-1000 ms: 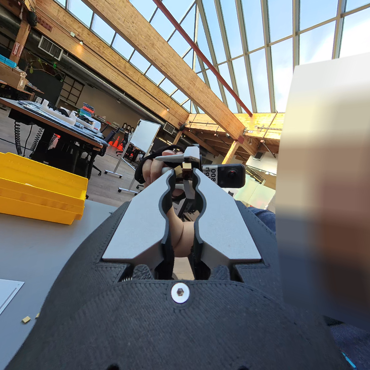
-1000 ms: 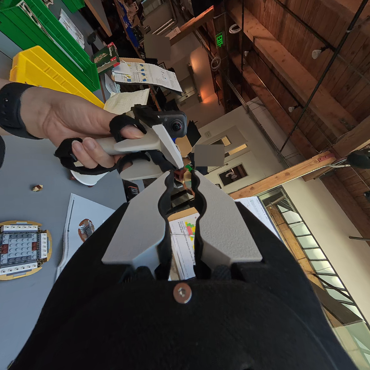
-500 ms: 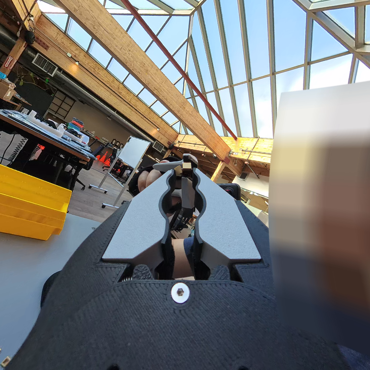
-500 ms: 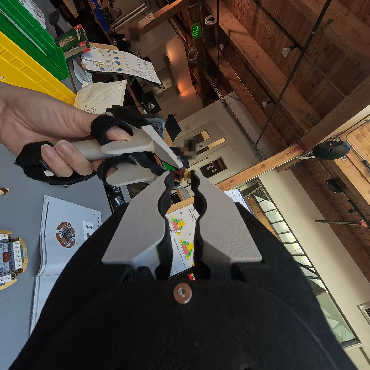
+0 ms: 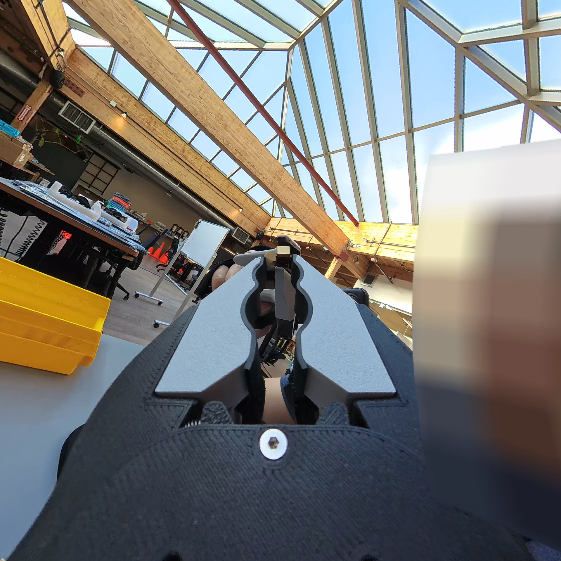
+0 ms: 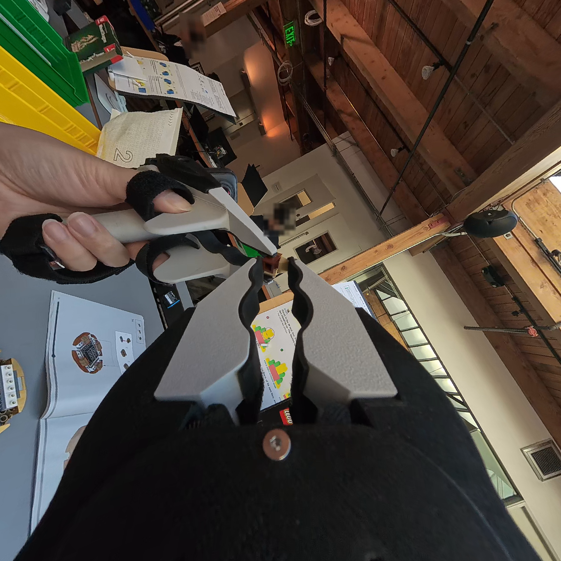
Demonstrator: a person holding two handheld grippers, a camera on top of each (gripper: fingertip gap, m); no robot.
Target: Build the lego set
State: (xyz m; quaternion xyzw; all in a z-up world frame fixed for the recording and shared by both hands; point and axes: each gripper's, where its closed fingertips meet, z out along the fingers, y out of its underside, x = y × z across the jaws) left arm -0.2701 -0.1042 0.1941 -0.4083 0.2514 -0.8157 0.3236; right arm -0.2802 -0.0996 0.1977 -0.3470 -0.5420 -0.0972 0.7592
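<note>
Both grippers are raised above the grey table and meet tip to tip. In the right wrist view my right gripper [image 6: 274, 262] is shut on a small brown brick [image 6: 269, 264] with a tan piece [image 6: 282, 266] beside it. My left gripper, held in a strapped hand [image 6: 60, 197], comes in from the left, with one of its fingertips [image 6: 267, 247] on the brick's top. In the left wrist view my left gripper [image 5: 278, 258] is closed around a small tan piece [image 5: 283, 250] above the brown brick [image 5: 283, 261]. The right gripper's finger [image 5: 283, 294] shows edge-on behind them.
A round, partly built model [image 6: 9, 385] and an open instruction booklet [image 6: 91, 349] lie on the table [image 6: 18, 303] at lower left. Yellow bins [image 5: 45, 318] and green bins [image 6: 36, 39] stand at the table's far side. A paper bag [image 6: 142, 136] and a printed sheet [image 6: 273, 349] lie nearby. The tips of both grippers are at nearly the same place.
Both grippers have tilted upward while staying tip to tip on the pieces. The table, model and loose pieces have slid towards the frame edges. The left hand now looms closer in the right wrist view.
</note>
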